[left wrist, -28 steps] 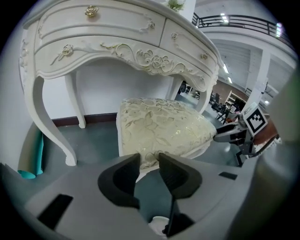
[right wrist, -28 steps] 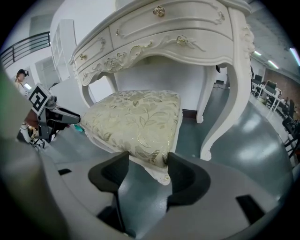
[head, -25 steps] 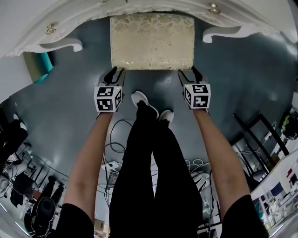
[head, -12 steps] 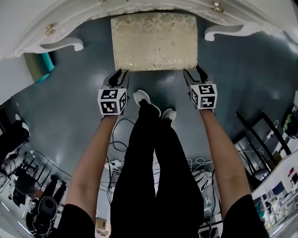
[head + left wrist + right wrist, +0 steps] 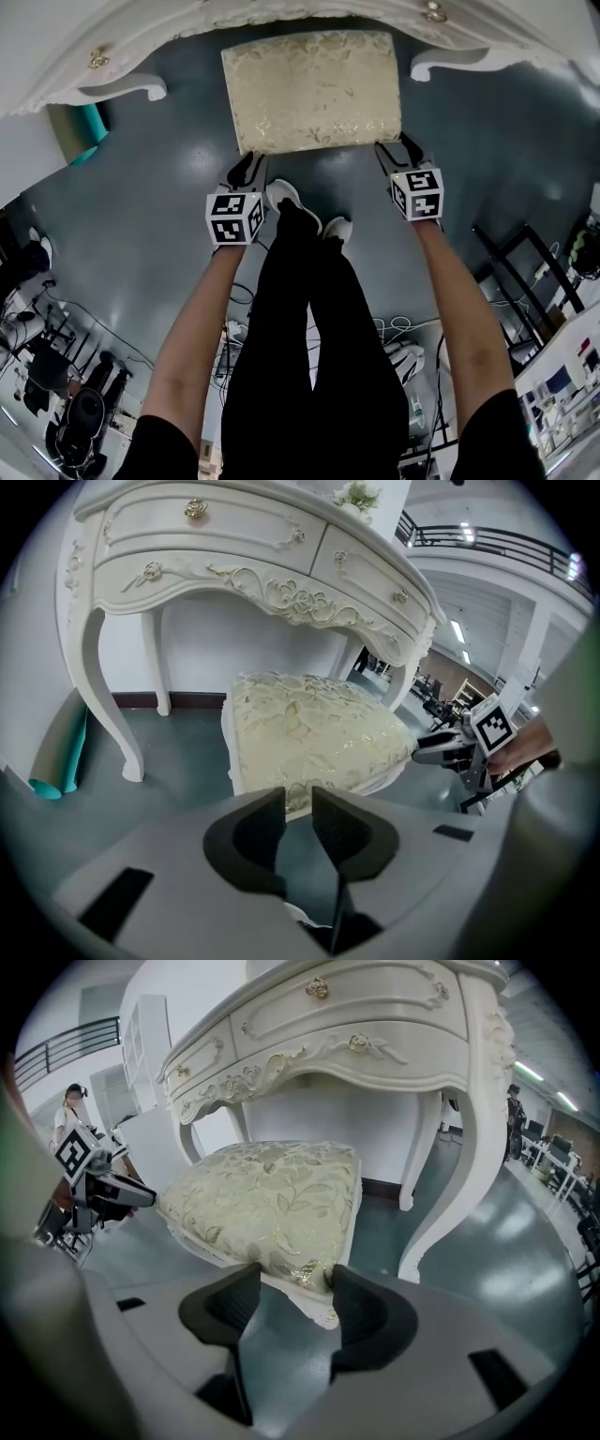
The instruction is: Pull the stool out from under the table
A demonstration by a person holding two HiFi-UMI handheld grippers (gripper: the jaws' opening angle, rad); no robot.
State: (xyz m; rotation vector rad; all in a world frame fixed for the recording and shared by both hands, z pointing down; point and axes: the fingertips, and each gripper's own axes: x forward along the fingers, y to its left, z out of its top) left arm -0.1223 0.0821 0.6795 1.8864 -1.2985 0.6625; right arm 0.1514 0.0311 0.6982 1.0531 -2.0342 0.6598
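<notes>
A cream, leaf-patterned stool [image 5: 314,89] stands on the grey-blue floor [image 5: 141,187], its far edge tucked under the curved front of an ornate white desk [image 5: 122,56] and most of its cushion out in the open. The left tongs [image 5: 246,171] sit at the near left corner. Their jaws have just been closing and now stand narrow, pinched on the stool's lower edge. The right tongs [image 5: 397,150] take the near right corner. These jaws have also been closing but stand wide, with the gold-flecked corner of the cushion between them. 2 carved desk legs [image 5: 459,1176] flank the stool, well apart from it. The person's 2 white-soled shoes [image 5: 284,197] stand just behind the stool, between the arms. A teal roll [image 5: 80,131] leans by the left leg of the desk. Loose cables [image 5: 239,300] trail over the floor behind the feet, and a black frame [image 5: 511,272] stands off to the right. Small brass knobs [image 5: 100,60] dot the desk's drawers.
</notes>
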